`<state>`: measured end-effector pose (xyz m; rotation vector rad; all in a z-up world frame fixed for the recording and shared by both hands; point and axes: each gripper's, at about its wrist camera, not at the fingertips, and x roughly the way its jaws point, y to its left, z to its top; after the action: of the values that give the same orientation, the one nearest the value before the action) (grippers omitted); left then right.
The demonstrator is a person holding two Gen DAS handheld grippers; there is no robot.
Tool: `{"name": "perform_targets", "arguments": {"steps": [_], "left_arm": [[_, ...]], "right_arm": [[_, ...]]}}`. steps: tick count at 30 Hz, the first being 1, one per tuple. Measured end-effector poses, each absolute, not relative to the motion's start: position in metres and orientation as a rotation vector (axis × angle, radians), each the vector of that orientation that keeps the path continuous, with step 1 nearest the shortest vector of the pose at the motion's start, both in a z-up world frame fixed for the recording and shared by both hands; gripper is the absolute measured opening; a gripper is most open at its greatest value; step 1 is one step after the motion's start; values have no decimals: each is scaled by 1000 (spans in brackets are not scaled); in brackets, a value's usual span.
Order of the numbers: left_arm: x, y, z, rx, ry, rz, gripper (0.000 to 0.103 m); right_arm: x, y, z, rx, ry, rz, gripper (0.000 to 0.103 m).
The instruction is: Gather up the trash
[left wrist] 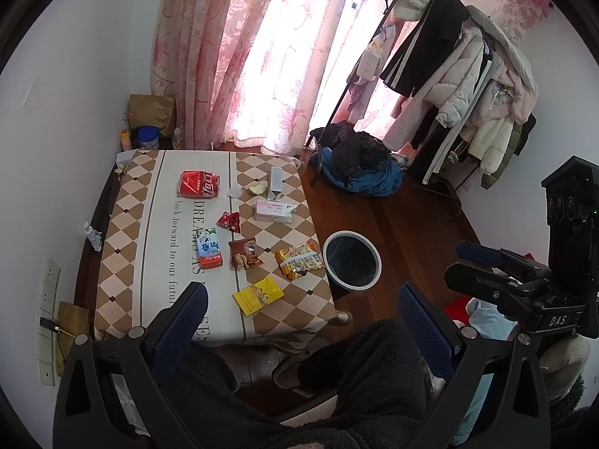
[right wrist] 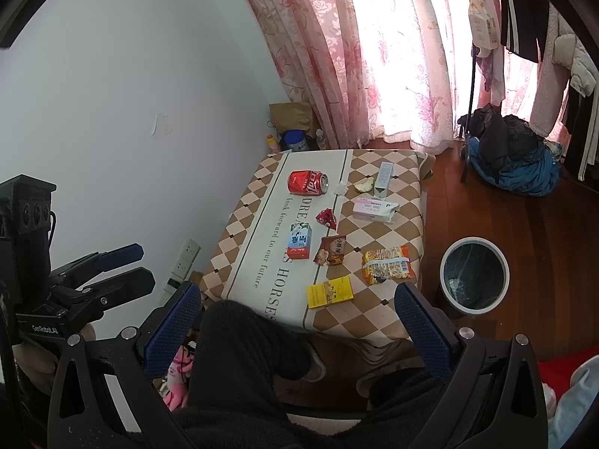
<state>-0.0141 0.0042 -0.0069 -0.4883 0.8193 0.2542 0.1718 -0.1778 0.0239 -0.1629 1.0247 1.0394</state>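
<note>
Trash lies on a small table with a checked cloth (left wrist: 123, 224) (right wrist: 397, 224): a crushed red can (left wrist: 199, 184) (right wrist: 307, 182), a blue milk carton (left wrist: 209, 250) (right wrist: 299, 241), a red wrapper (left wrist: 230, 220) (right wrist: 326, 218), a brown snack packet (left wrist: 245, 253) (right wrist: 331, 250), an orange noodle packet (left wrist: 298, 260) (right wrist: 387, 265), a yellow box (left wrist: 258, 295) (right wrist: 329, 292), a pink-white tissue pack (left wrist: 274, 210) (right wrist: 374, 210). A white-rimmed bin (left wrist: 352, 260) (right wrist: 474, 276) stands on the floor to the table's right. My left gripper (left wrist: 303, 312) and right gripper (right wrist: 299, 312) are open and empty, held above my lap before the table.
A white tube box (left wrist: 276, 179) (right wrist: 383, 176), a peel scrap (left wrist: 258, 188) and a tissue bit (left wrist: 235, 191) lie at the table's far side. Clothes pile (left wrist: 359, 164) and a coat rack (left wrist: 468, 86) stand right. Wall and power strip (left wrist: 48, 299) are left.
</note>
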Motion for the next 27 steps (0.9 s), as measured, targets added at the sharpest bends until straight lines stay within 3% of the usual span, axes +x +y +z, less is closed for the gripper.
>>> {"name": "perform_targets", "arguments": {"steps": [27], "left_arm": [[-9,4,-6,-484,818,289,103]], "right_arm": [[170,-170,25,-176,1010,1062,103]]}}
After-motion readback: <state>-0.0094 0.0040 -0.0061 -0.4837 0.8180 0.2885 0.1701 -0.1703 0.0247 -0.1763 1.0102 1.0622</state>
